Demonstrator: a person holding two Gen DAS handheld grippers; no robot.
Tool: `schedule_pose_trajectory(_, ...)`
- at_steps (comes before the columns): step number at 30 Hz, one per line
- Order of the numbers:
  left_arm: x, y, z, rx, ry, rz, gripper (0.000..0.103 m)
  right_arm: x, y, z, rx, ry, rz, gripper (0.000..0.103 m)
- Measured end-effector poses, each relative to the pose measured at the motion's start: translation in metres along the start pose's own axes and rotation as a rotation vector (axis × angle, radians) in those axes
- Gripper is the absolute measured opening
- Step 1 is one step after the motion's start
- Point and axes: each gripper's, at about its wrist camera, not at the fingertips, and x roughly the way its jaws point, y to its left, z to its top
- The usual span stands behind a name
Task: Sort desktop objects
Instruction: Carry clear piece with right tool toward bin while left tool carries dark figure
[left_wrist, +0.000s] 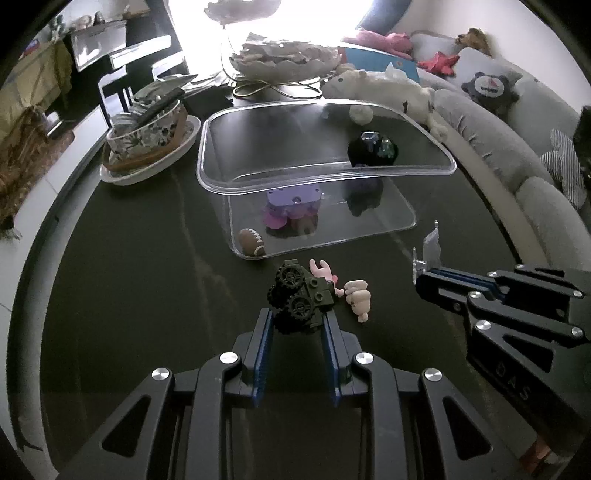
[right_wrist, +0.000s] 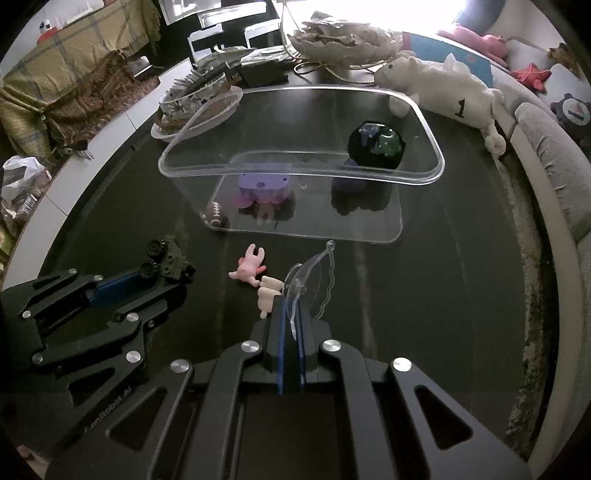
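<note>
The left claw (left_wrist: 297, 317) is clamped on a dark olive toy vehicle of plastic bricks with black toothed wheels (left_wrist: 297, 295), its blue-padded fingers (left_wrist: 263, 332) pressing the toy from both sides, low over the dark glossy desk (left_wrist: 147, 295). The right claw (right_wrist: 291, 310) is closed tight on a clear plastic suction-cup hook (right_wrist: 310, 280), which stands up from between its pads, the hook end pointing to the far side.

Between the two claws, on the desk, lie a small pink rubber animal figure (right_wrist: 248, 268) and, just to its right, a pale beige rubber figure (right_wrist: 267, 295); the two look to be touching or nearly so. The beige figure lies just beside the left edge of the right claw.

Farther back stands a clear plastic rectangular bin (left_wrist: 325, 173). Inside it, at the near left corner, is a small brown toy football (left_wrist: 252, 242); right of that a purple plastic toy with pink wheels (left_wrist: 291, 206); at the far right a black ball with blue and green patches (left_wrist: 373, 147).

Beyond the bin, at the far right, a white plush animal (right_wrist: 443, 85) lies at the desk's edge.
</note>
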Motion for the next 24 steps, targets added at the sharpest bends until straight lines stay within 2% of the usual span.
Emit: schedule_pose_trajectory(24,-0.034,-0.002,0.006,0.009,-0.063,0.014,0.024,-0.035,0.008,0.001,-0.022,-0.075,-0.03,0.004)
